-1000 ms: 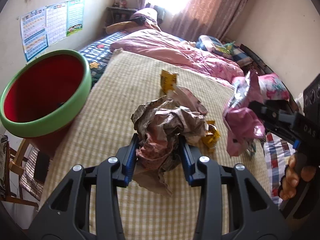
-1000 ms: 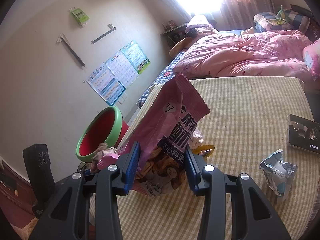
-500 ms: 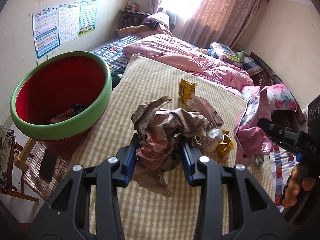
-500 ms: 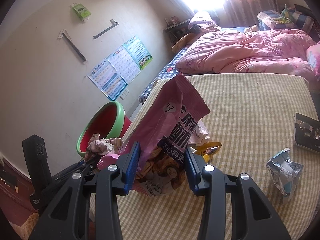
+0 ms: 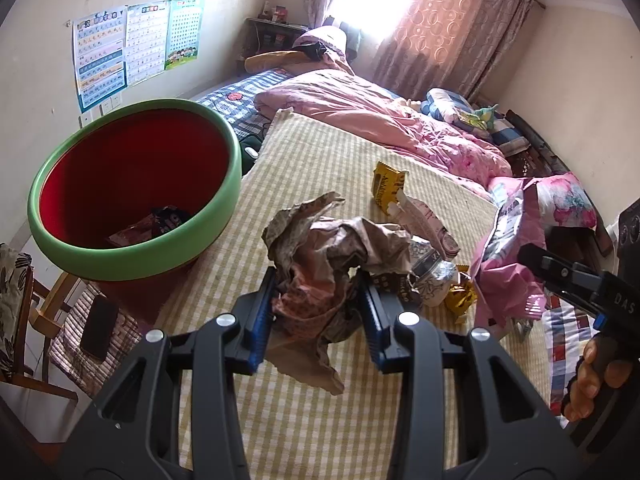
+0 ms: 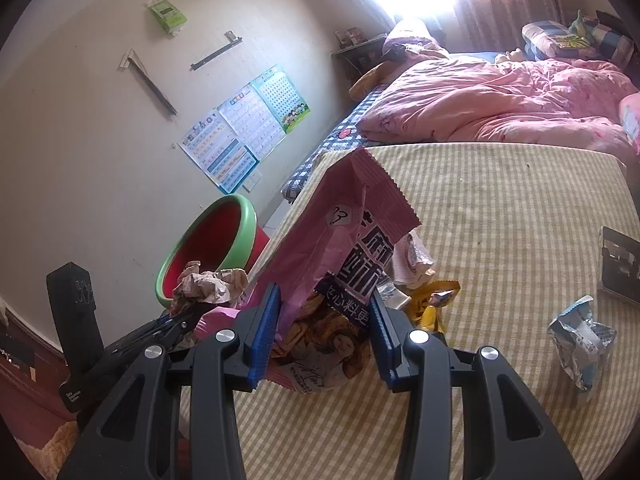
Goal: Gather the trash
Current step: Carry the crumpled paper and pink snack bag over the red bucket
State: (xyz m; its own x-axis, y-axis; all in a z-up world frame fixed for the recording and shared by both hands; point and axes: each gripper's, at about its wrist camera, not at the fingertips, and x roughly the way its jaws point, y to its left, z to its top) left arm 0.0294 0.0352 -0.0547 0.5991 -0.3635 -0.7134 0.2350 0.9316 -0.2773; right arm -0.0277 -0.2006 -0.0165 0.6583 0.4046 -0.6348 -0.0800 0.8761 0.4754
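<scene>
Left gripper clamped on crumpled paper, near table's left edge — bin just beyond. Right gripper clamped on pink bag. Foil wrapper lies apart at right — bare cloth between.

left wrist: forward, close over table | right wrist: same | shared: bin

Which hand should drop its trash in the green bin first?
Probably the left. The left gripper, clamped on the crumpled brown paper, sits right beside the green-rimmed bin. The right gripper, holding the pink snack bag, is farther away.
</scene>
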